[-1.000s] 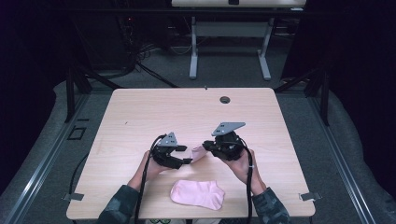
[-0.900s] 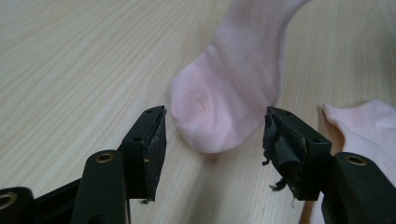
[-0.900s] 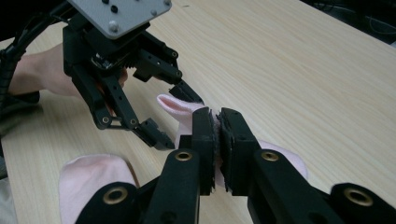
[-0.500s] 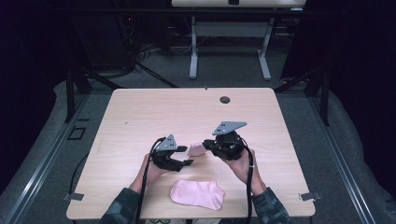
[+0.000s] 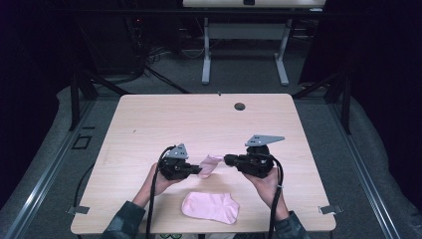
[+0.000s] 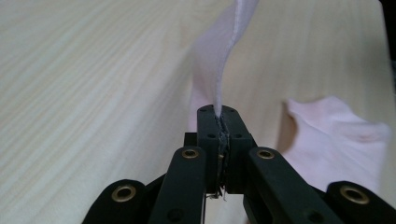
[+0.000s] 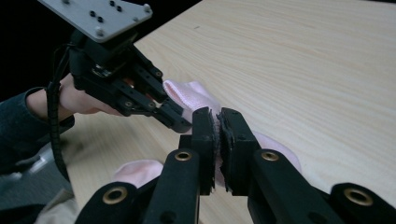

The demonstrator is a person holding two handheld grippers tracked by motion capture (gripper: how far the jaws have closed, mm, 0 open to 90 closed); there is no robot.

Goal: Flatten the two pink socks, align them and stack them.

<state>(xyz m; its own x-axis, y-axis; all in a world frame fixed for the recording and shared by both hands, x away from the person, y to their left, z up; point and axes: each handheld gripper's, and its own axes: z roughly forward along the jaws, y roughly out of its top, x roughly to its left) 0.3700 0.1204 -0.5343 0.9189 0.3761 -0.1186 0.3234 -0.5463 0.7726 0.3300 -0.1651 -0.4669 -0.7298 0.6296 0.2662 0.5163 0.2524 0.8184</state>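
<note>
A small pink sock (image 5: 209,165) is held just above the table (image 5: 149,124) between the two grippers, its long axis running from one to the other. The left gripper (image 5: 197,171), whose jaws have just closed, is clamped on one end and the right gripper (image 5: 228,160) on the other. A second sock (image 5: 211,207) lies flat near the front edge, nearer the person, amid dark floor.

Wide open light wooden tabletop (image 5: 164,119) beyond both hands, nothing standing there. Nearer the person, a flat pink sock (image 5: 210,207) blocks the front edge between the forearms.
</note>
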